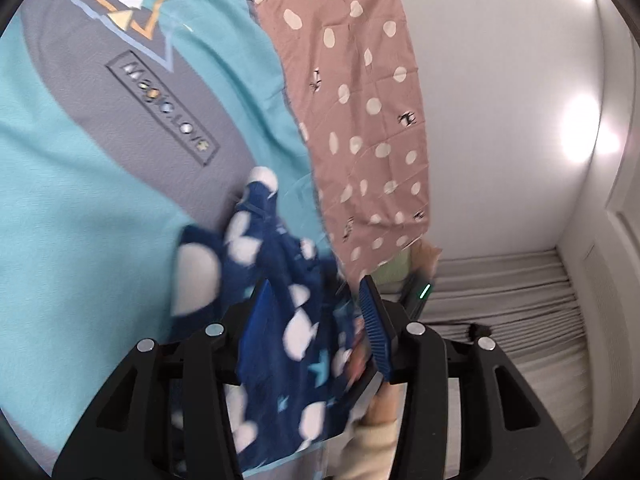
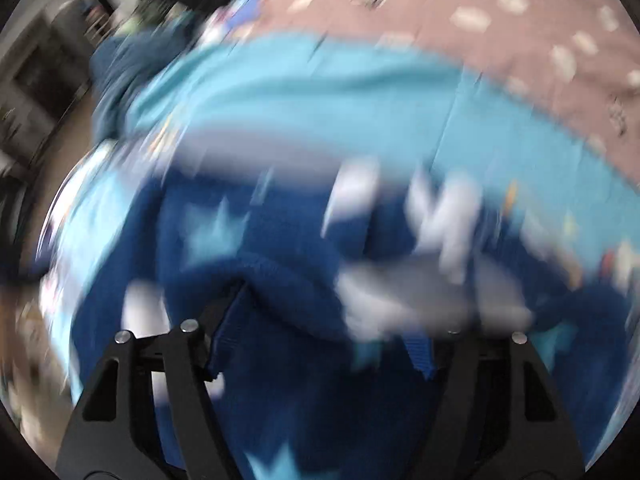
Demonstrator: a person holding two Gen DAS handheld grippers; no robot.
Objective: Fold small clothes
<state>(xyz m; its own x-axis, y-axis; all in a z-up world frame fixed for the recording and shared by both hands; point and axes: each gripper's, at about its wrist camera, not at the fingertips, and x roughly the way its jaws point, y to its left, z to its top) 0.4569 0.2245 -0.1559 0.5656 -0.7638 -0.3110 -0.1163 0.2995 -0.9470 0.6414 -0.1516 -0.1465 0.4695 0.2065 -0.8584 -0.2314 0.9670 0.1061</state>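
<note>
A navy garment (image 1: pixel 280 264) with white spots and pale blue stars lies bunched on a teal shirt (image 1: pixel 100 200) that has a grey printed panel. My left gripper (image 1: pixel 316 316) stands open. The navy cloth hangs between its blue pads and rests against the left one, while the right pad (image 1: pixel 374 328) is free of it. The right wrist view is badly blurred. There my right gripper (image 2: pixel 320 344) is open wide just above the navy garment (image 2: pixel 260 260), with cloth under and between its fingers but not pinched. The teal shirt (image 2: pixel 320 92) lies beyond it.
Both garments lie on a brown cloth with cream dots (image 1: pixel 360 100), which also shows in the right wrist view (image 2: pixel 520 20). A white wall and a grey pleated curtain (image 1: pixel 520 300) lie to the right. A cream sleeve (image 1: pixel 372 440) shows below the left jaws. Dark furniture (image 2: pixel 36 80) stands at far left.
</note>
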